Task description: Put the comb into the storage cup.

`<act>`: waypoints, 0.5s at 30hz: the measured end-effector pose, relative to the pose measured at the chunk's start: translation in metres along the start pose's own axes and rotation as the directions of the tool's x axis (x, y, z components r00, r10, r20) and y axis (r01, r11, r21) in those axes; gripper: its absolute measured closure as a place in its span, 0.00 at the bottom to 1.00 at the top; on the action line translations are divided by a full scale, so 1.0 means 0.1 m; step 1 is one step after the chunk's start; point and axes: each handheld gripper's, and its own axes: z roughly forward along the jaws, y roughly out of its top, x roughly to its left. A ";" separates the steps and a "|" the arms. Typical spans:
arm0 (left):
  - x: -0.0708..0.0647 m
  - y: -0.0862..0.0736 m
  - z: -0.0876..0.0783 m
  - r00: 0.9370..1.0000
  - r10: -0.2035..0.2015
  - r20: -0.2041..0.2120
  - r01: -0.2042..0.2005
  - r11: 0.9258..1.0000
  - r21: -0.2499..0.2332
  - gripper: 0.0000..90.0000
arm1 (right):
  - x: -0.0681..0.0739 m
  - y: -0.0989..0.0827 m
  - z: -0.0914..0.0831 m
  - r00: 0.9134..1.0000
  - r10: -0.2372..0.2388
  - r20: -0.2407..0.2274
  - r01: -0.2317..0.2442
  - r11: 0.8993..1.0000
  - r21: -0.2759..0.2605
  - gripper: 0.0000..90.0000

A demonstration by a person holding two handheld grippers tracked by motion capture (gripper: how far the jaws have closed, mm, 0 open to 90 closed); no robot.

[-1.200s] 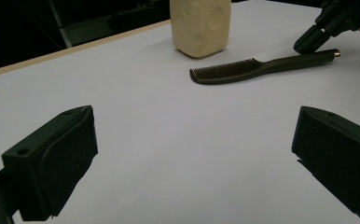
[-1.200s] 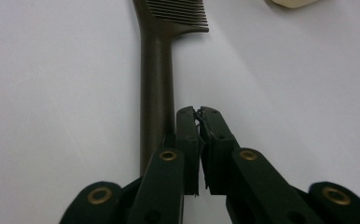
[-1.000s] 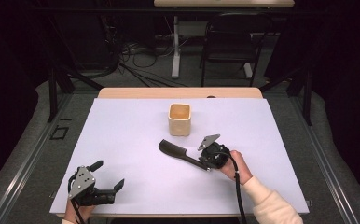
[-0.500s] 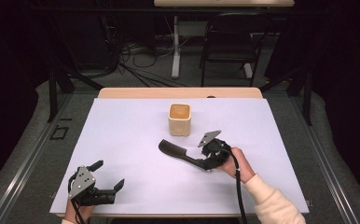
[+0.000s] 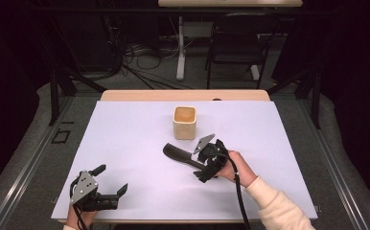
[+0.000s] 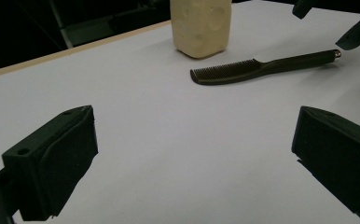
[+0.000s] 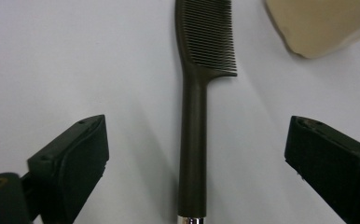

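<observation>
A black comb [image 5: 178,154] lies flat on the white table [image 5: 125,139], teeth end toward the far left. In the right gripper view its handle [image 7: 193,140] runs up between the two jaws, and neither pad touches it. My right gripper [image 5: 200,162] hovers over the handle end; its jaws have just been opening and stand wide apart. A cream cup [image 5: 184,122] stands just beyond the comb [image 6: 262,67]. My left gripper [image 5: 112,179] rests open near the table's front left corner with nothing between its jaws [image 6: 197,163].
The cup [image 6: 200,25] is the only other object on the table, close to the comb's teeth [image 7: 208,32]. Beyond the far table edge there are a chair [image 5: 236,43], cables and dark floor.
My right gripper's jaws spread apart and let go of the comb handle, and the hand rose and drew back slightly. The comb stayed on the table. The left gripper kept still.
</observation>
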 end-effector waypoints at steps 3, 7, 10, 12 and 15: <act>0.00 0.00 0.00 1.000 0.000 0.000 0.000 1.000 0.000 0.00 | 0.03 0.03 0.04 1.000 0.000 -0.015 0.000 1.000 0.012 0.05; 0.00 0.00 0.00 1.000 -0.003 0.001 0.003 1.000 0.000 0.00 | 0.03 0.07 0.09 1.000 -0.003 -0.024 0.004 1.000 0.026 0.03; 0.00 0.00 0.00 1.000 -0.003 0.002 0.003 1.000 0.000 0.00 | 0.03 0.08 0.12 0.999 -0.003 -0.032 0.005 0.999 0.033 0.02; 0.00 0.00 0.00 1.000 -0.002 0.001 0.002 1.000 0.000 0.00 | 0.03 0.10 0.14 0.999 0.000 -0.032 0.001 0.999 0.040 0.01; 0.00 0.00 0.00 1.000 -0.001 0.000 0.001 1.000 0.001 0.00 | 0.03 0.12 0.19 0.999 -0.004 -0.043 0.007 0.998 0.058 0.00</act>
